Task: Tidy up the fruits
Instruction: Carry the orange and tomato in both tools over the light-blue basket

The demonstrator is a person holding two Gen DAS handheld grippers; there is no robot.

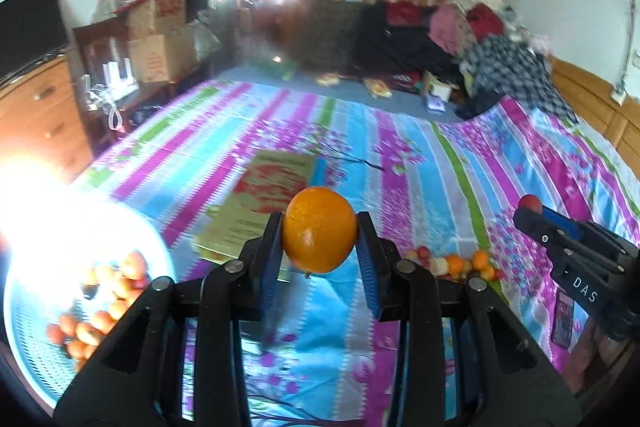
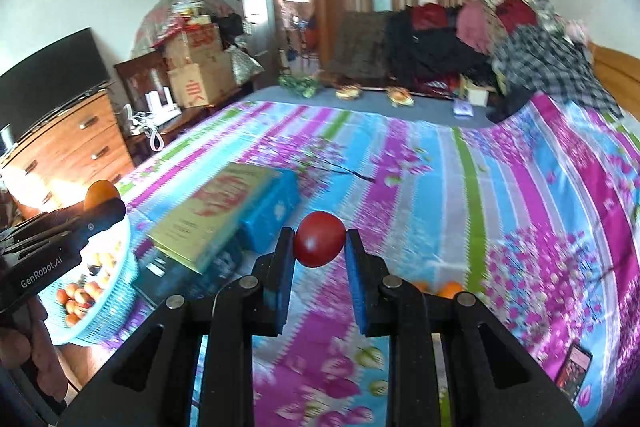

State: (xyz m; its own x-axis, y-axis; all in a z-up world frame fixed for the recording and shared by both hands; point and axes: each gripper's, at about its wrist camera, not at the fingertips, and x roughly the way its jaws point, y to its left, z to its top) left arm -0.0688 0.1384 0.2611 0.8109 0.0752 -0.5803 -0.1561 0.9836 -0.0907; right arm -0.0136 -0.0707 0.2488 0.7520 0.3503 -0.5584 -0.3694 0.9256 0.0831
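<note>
Left gripper clamped on an orange, blue pads pressed to both sides, held above the bed. Right gripper closed tight on a small red fruit, also up over the bed. Landmark: green-and-red box lying flat on the bedspread. Orange in line with the box's near edge in the left wrist view; red fruit just right of the box's blue end in the right wrist view. Light blue basket near left of the box, part-filled with orange and reddish fruit. Loose pile of small fruit on the bedspread, near right of the box. Phone further right, well apart from the box. Heap of clothes far behind the box. Edges motion-blurred.
</note>
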